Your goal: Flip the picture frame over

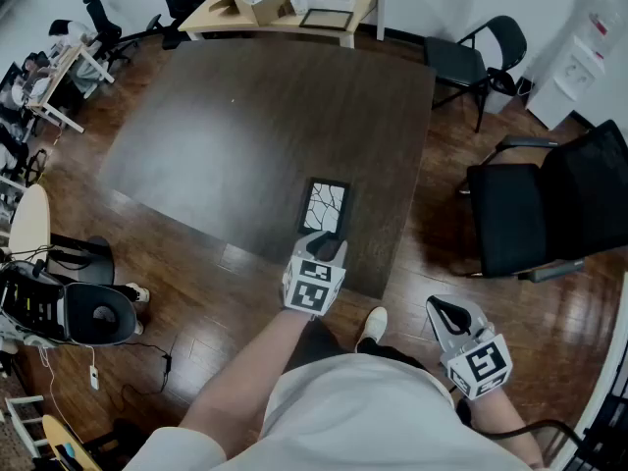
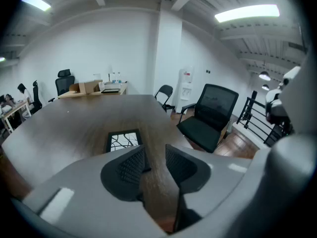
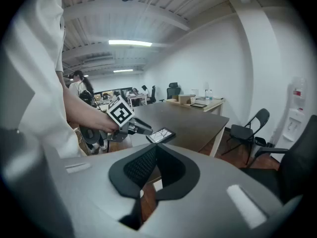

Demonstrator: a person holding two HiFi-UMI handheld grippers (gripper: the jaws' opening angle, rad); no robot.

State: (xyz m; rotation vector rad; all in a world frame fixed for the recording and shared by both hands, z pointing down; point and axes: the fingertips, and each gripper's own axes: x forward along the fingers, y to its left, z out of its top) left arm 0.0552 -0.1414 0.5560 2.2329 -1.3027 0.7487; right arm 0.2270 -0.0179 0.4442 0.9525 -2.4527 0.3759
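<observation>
A black picture frame [image 1: 324,207] with a white branching pattern lies face up on the dark wooden table [image 1: 245,135], close to its near edge. My left gripper [image 1: 323,240] sits just at the frame's near edge, jaws a little apart with only table showing between them. In the left gripper view the frame [image 2: 124,140] lies just ahead and left of the left gripper [image 2: 155,150]. My right gripper [image 1: 444,311] hangs off the table's right side over the floor, shut and empty. The right gripper [image 3: 156,148] looks at the frame [image 3: 161,135] and the left gripper [image 3: 147,129].
Black office chairs [image 1: 545,214] stand right of the table, and a folding chair [image 1: 471,62] stands at the far right corner. A light wooden desk [image 1: 285,3] with boxes is beyond the table. Another chair [image 1: 93,312] and cables are on the floor at left.
</observation>
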